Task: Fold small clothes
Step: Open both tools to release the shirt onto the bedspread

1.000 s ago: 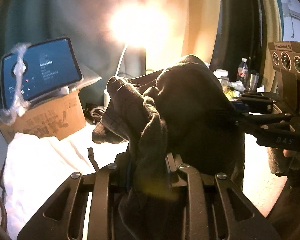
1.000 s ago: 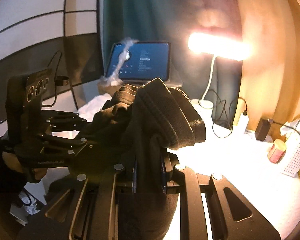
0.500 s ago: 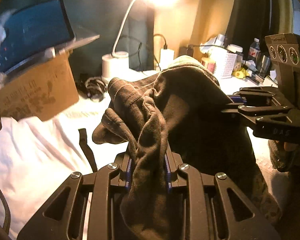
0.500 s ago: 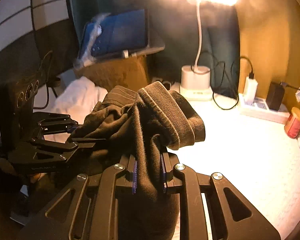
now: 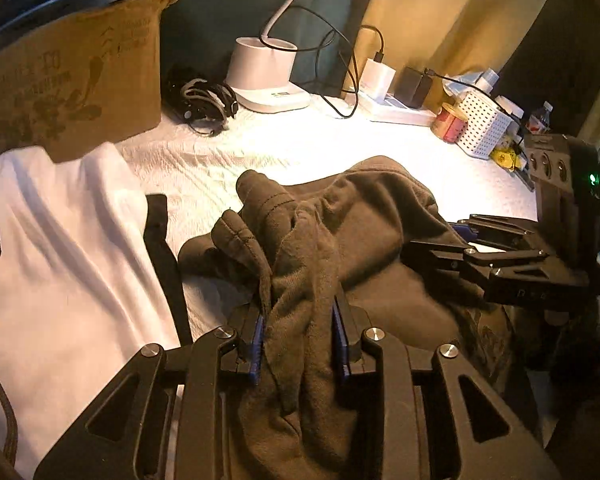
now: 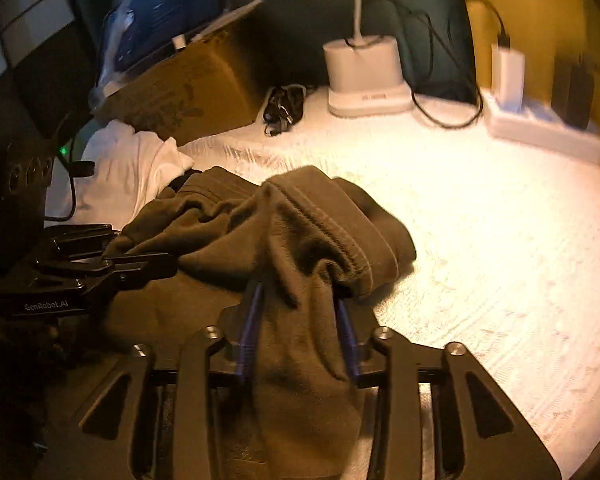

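Dark brown knit garment (image 5: 364, 224) lies bunched on the white textured tabletop, near the front edge, between both grippers. Left gripper (image 5: 298, 332): jaws have just been opening slightly; a twisted bunch of cloth fills the gap and the blue pads still look pressed on it. Right gripper (image 6: 298, 324): jaws have just been opening, ribbed hem between them, pads no longer clearly pinching. Each gripper holds one end of the bunch, so its long axis runs from one to the other across the tabletop. Both point forward and steeply down, side by side. White shirt (image 5: 60, 260) lies at the left edge, just beside the garment.
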